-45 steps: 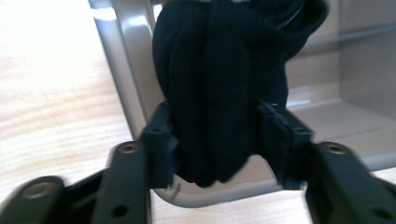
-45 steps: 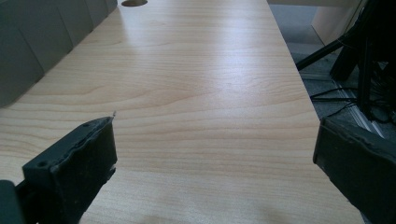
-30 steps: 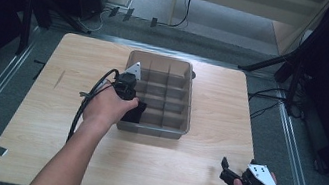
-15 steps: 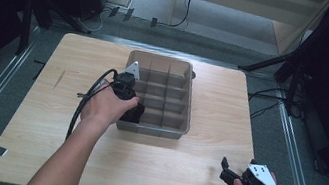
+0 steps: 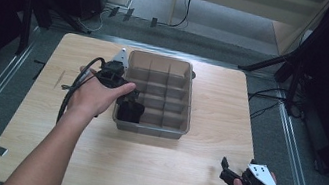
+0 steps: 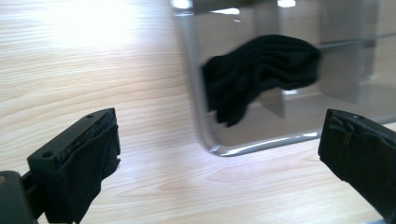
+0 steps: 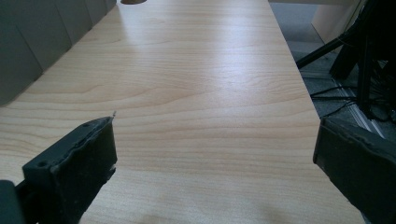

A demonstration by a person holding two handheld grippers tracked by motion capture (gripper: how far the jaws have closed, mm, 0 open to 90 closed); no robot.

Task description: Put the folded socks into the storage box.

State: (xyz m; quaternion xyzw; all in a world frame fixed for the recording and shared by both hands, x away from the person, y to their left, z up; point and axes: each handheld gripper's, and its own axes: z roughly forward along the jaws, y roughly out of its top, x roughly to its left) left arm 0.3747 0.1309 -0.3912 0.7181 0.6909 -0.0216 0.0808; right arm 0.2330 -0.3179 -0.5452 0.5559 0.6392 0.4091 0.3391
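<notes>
Beside the bin [image 5: 122, 90] wall, left gripper [image 5: 130, 108] (jaws apart).

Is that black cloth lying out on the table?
No, the black cloth sits inside the clear bin, seen through its wall.

One wooden table [image 5: 149, 171], one clear divided bin [image 5: 174, 129], one black cloth [image 6: 261, 70], and two handheld grippers: left [image 5: 128, 109], right [image 5: 227, 173].
</notes>
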